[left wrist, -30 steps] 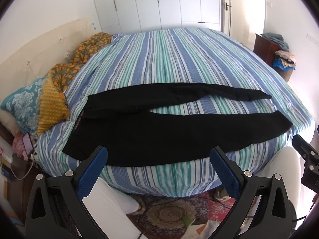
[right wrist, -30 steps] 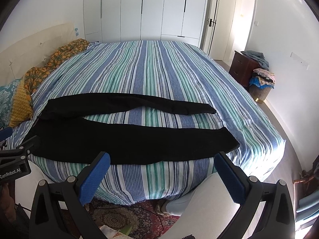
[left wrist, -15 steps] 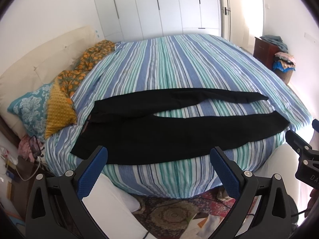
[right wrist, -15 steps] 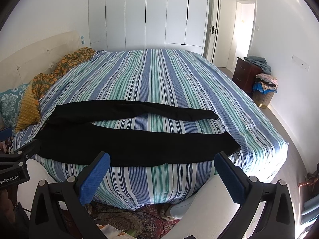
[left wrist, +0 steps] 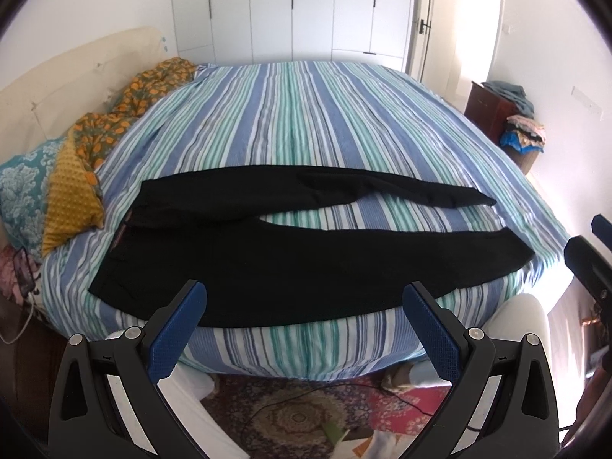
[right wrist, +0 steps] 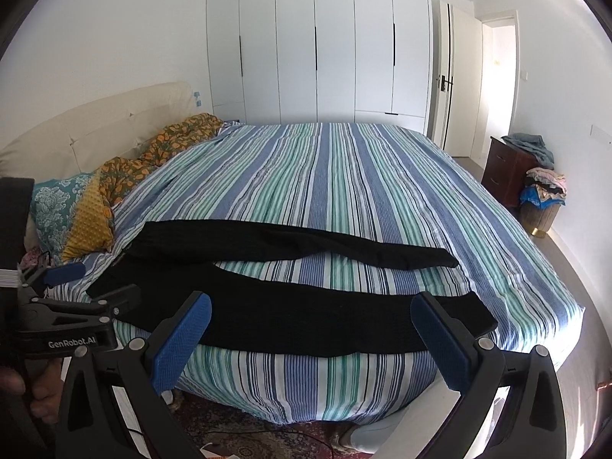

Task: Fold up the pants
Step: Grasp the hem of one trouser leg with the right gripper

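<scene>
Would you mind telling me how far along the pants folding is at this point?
Done: the black pants lie spread flat on the striped bed, legs apart. In hand: nothing; the left gripper and right gripper are both open, held short of the cloth. Left: every fold, probably beginning with laying one leg over the other.

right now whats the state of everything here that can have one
black pants: spread flat on the bed, unfolded, legs apart
left gripper: open, empty, short of the pants
right gripper: open, empty
striped bedspread: laid smooth across the bed
wardrobe doors: closed
room door: open
</scene>
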A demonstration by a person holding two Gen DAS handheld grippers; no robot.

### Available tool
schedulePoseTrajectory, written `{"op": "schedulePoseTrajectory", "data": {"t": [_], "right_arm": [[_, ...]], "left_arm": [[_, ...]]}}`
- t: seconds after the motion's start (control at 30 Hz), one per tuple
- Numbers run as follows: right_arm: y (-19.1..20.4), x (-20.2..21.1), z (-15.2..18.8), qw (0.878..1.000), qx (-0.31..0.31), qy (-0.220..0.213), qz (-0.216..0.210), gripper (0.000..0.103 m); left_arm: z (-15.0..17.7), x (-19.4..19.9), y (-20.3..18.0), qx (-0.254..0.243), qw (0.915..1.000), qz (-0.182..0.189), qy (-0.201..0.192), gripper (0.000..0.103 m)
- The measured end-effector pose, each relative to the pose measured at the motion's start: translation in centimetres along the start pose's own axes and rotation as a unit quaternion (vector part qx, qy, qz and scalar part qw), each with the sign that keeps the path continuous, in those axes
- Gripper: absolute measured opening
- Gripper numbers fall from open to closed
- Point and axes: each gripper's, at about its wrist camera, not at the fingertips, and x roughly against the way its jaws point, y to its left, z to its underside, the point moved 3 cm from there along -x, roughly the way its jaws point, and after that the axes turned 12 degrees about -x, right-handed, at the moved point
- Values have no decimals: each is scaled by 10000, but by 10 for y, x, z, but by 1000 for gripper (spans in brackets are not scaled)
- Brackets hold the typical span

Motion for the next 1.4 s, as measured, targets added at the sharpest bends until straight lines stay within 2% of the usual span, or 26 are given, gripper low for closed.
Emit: {"op": "schedulePoseTrajectory", "data": {"t": [0.1, 0.13, 0.23, 0.27, 0.33, 0.43, 0.5, 0.53, 0.6, 0.67, 0.77, 0.8, 0.83, 0.87, 0.9, 0.97, 1.03, 1.1, 1.2, 1.27, 1.3, 1.33, 1.37, 1.4], "right_arm": [[3, 1, -6, 9992, 85, -270, -265, 103], [3, -5, -6, 9990, 98, -217, -383, 103], [-9, -50, 3, 9956, -105, 514, -781, 103], [-20, -64, 5, 9943, -246, 616, -831, 103], [-48, -94, 0, 9953, -208, 619, -715, 103], [-107, -148, -21, 9974, 392, 534, -290, 103], [-152, -196, -32, 9922, 943, 802, 115, 101], [-174, -221, -36, 9865, 1233, 1015, 353, 97], [-209, -267, -39, 9709, 1749, 1472, 717, 71], [-228, -303, -41, 9555, 2178, 1808, 833, 70], [-229, -345, -33, 9261, 3078, 1988, 898, 70], [-229, -358, -30, 9177, 3240, 2088, 962, 63], [-229, -370, -27, 9130, 3248, 2275, 960, 42], [-231, -380, -27, 9108, 3126, 2550, 875, 26], [-232, -385, -30, 9108, 2937, 2793, 783, 4], [-225, -375, -51, 9204, 2553, 2902, 583, 5], [-221, -352, -91, 9342, 1739, 3114, -72, 5], [-226, -338, -143, 9389, 826, 3284, -619, 5], [-249, -361, -213, 9466, -27, 3154, -668, 6], [-282, -403, -241, 9516, -863, 2931, -336, 41], [-306, -421, -246, 9549, -1198, 2713, 144, 71], [-329, -432, -245, 9549, -1469, 2490, 677, 78], [-347, -438, -240, 9504, -1720, 2402, 976, 78], [-363, -442, -230, 9452, -1982, 2397, 995, 77]], "left_arm": [[-7, -11, -2, -27, 9999, 144, -38, 103], [-10, -14, -2, -28, 9998, 183, -86, 103], [-21, -30, 0, -34, 9998, 179, -57, 103], [-24, -35, 1, -60, 9999, 138, -29, 103], [-30, -43, 3, -141, 9999, 20, -38, 102], [-37, -54, 7, -292, 9994, -167, -53, 102], [-40, -63, 8, -326, 9991, -258, 24, 102], [-41, -68, 8, -314, 9991, -267, 74, 102], [-41, -78, 9, -261, 9992, -231, 200, 102], [-38, -90, 5, -216, 9990, -153, 370, 102], [-30, -106, -4, -222, 9978, -40, 631, 102], [-27, -110, -7, -246, 9973, -35, 693, 102], [-25, -113, -9, -275, 9968, -48, 755, 102], [-23, -115, -10, -301, 9962, -67, 808, 102], [-21, -117, -10, -318, 9959, -81, 839, 102], [-18, -121, -8, -313, 9957, -79, 871, 102], [-17, -128, -6, -239, 9952, -22, 944, 102], [-20, -136, -6, -72, 9948, 118, 1008, 102], [-29, -145, -12, 180, 9930, 432, 1088, 102], [-35, -146, -15, 283, 9921, 547, 1096, 102], [-37, -143, -16, 295, 9924, 552, 1063, 102], [-38, -139, -15, 288, 9934, 517, 985, 102], [-36, -137, -15, 261, 9946, 453, 893, 102], [-34, -136, -14, 222, 9954, 378, 847, 102]]}}
